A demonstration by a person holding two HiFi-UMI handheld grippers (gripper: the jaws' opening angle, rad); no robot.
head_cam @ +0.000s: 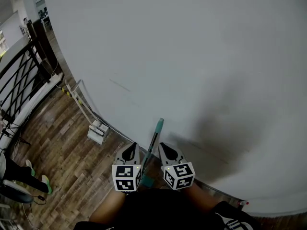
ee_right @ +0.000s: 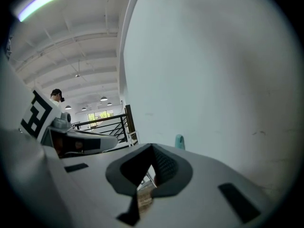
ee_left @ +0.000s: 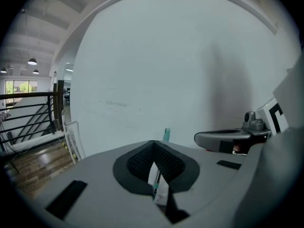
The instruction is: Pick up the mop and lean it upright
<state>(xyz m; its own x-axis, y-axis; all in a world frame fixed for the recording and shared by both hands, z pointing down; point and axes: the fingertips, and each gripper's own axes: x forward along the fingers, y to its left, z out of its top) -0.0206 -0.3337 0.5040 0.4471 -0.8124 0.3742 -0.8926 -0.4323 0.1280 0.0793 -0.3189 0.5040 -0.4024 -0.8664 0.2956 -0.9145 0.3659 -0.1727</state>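
Pointing at the wall with jaw tips pressed together and nothing between them, the left gripper point(head_cam: 132, 147) and right gripper point(head_cam: 164, 150) flank the mop point(head_cam: 154, 147). The mop stands upright, its teal handle tip point(head_cam: 159, 123) leaning against the white wall point(head_cam: 192, 56) above the wooden floor point(head_cam: 62, 143).

Mop point(head_cam: 152, 147) upright against the wall point(head_cam: 192, 56)
A slim dark pole with a teal grip at its top end, which leans on the white wall. It stands steeply, only a little tilted, with a teal fitting low on the pole near the wood floor point(head_cam: 67, 152).
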